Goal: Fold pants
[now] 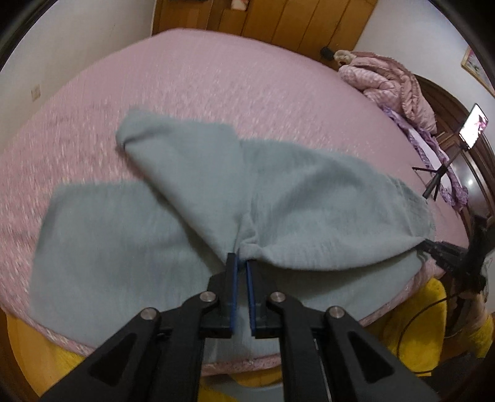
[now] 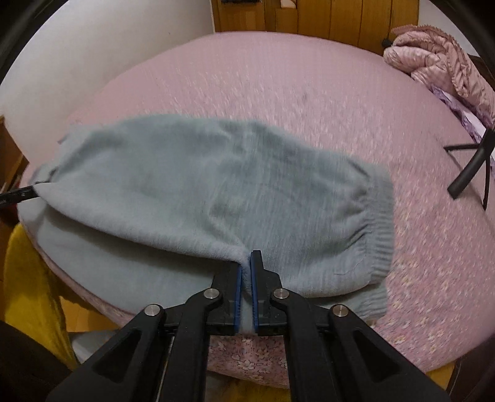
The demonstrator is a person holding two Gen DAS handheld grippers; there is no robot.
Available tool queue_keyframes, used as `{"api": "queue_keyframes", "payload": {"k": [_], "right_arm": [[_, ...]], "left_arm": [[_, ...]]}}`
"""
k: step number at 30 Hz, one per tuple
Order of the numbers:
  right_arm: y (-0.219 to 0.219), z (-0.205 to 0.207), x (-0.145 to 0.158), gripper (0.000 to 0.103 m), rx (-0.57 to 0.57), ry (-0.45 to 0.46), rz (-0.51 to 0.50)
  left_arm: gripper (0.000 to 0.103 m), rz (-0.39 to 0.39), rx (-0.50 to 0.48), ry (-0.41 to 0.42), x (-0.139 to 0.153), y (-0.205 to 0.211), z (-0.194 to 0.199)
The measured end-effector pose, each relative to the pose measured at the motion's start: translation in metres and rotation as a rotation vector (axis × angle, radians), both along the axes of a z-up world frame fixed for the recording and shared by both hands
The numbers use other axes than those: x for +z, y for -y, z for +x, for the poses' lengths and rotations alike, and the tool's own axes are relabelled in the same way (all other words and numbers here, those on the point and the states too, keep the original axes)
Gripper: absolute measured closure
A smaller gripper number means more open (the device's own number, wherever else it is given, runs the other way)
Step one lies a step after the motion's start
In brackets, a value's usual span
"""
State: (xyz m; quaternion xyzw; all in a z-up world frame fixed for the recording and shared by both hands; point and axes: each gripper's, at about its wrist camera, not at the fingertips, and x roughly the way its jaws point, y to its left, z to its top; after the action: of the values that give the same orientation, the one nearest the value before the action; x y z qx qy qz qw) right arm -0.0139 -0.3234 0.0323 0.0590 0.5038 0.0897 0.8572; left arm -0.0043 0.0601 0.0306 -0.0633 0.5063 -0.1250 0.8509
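Grey-green fleece pants lie on a pink bed, one leg doubled over the other. My left gripper is shut on a bunched edge of the upper layer and holds it raised. In the right wrist view the pants show their ribbed waistband at the right. My right gripper is shut on the near edge of the upper layer. The right gripper also shows at the right edge of the left wrist view, and the left gripper's tip shows at the left edge of the right wrist view.
A crumpled pink quilt lies at the bed's far right corner. A phone on a tripod stands at the right side; its legs rest on the bed. Wooden wardrobe doors stand behind. Yellow cloth hangs below the bed's near edge.
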Motion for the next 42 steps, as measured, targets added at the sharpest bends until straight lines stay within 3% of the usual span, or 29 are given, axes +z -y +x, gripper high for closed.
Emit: {"api": "queue_keyframes", "payload": {"k": [4, 6, 9, 11, 14, 20, 24, 29, 35, 37, 38, 39, 40, 42], "right_arm": [[0.005, 0.000, -0.005, 0.092, -0.045, -0.003, 0.044], [0.009, -0.002, -0.005, 0.089, -0.062, -0.008, 0.066], [0.019, -0.008, 0.001, 0.076, -0.112, -0.037, 0.112], [0.028, -0.016, 0.004, 0.061, -0.157, -0.048, 0.139], [0.047, -0.026, 0.013, 0.053, -0.236, -0.026, 0.212], [0.085, -0.030, 0.010, 0.049, -0.404, -0.039, 0.405], [0.097, -0.035, 0.008, 0.049, -0.460, -0.026, 0.424], [0.104, -0.022, 0.007, 0.049, -0.480, -0.024, 0.450], [0.091, -0.015, -0.007, 0.054, -0.505, -0.035, 0.467], [0.085, -0.009, -0.011, 0.066, -0.515, -0.041, 0.447], [0.085, -0.007, -0.010, 0.074, -0.510, -0.036, 0.451], [0.085, -0.005, -0.009, 0.082, -0.503, -0.030, 0.470], [0.085, -0.002, -0.008, 0.091, -0.494, -0.027, 0.501], [0.087, 0.000, -0.001, 0.094, -0.488, -0.012, 0.503]], "left_arm": [[0.088, -0.017, 0.017, -0.041, -0.008, -0.003, -0.002], [0.073, -0.055, 0.031, -0.053, -0.009, -0.006, -0.005], [0.061, -0.121, 0.057, -0.058, -0.005, -0.013, -0.010], [0.057, -0.158, 0.079, -0.058, -0.003, -0.017, -0.011], [0.057, -0.217, 0.110, -0.080, -0.003, -0.019, -0.006], [0.056, -0.234, 0.107, -0.083, -0.002, -0.020, -0.007], [0.047, -0.274, 0.097, -0.090, 0.003, -0.010, -0.007], [0.044, -0.281, 0.120, -0.095, 0.000, -0.005, 0.002], [0.046, -0.261, 0.204, -0.119, -0.011, -0.001, 0.021], [0.060, -0.254, 0.198, -0.106, -0.011, 0.001, 0.022], [0.078, -0.241, 0.184, -0.096, -0.010, 0.003, 0.023], [0.089, -0.231, 0.174, -0.090, -0.009, 0.005, 0.023], [0.092, -0.242, 0.162, -0.081, -0.006, 0.005, 0.022], [0.097, -0.259, 0.160, -0.069, 0.000, 0.005, 0.019]]}}
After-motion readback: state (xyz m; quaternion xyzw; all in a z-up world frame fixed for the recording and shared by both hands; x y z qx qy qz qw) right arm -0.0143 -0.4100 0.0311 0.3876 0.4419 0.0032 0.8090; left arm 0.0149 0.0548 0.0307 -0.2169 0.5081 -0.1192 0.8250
